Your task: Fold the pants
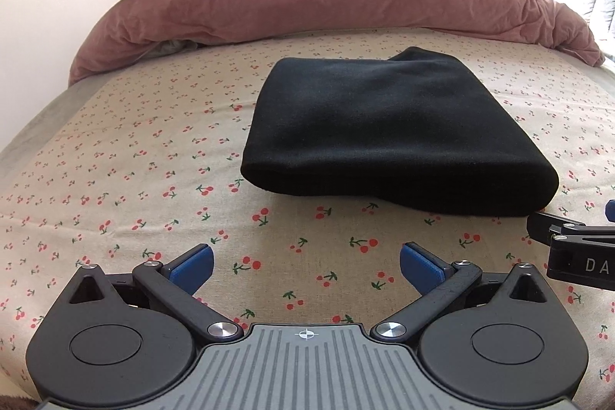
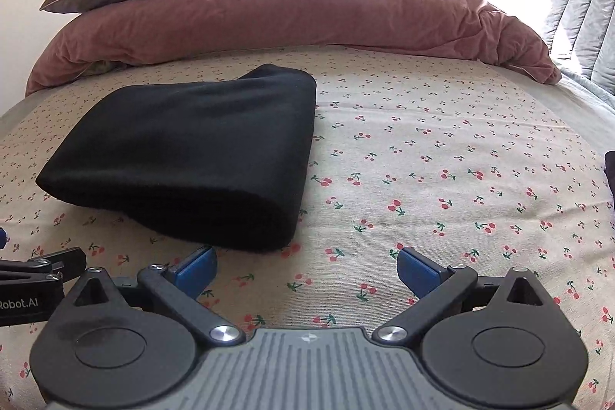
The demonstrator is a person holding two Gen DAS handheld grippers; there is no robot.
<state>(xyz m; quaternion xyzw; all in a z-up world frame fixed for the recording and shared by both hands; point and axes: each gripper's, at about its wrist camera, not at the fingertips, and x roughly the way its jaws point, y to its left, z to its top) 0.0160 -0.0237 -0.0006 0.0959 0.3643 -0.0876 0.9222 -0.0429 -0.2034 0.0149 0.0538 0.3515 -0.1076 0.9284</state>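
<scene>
Left wrist view: my left claw (image 1: pixel 306 262) stands wide, nothing between its blue pads (image 1: pixel 417 262). The folded black fabric pants (image 1: pixel 380 129) lie flat on the cherry-print bed sheet (image 1: pixel 134 179), ahead and slightly right, apart from the claw.

Right wrist view: my right claw (image 2: pixel 305 266) gapes wide, empty. Pants (image 2: pixel 192 148) ahead-left, dusty-pink duvet (image 2: pixel 307 18) beyond.

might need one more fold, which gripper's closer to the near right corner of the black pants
Right. The pants' near right corner lies just ahead of the open right gripper; the left gripper sits further left.
</scene>
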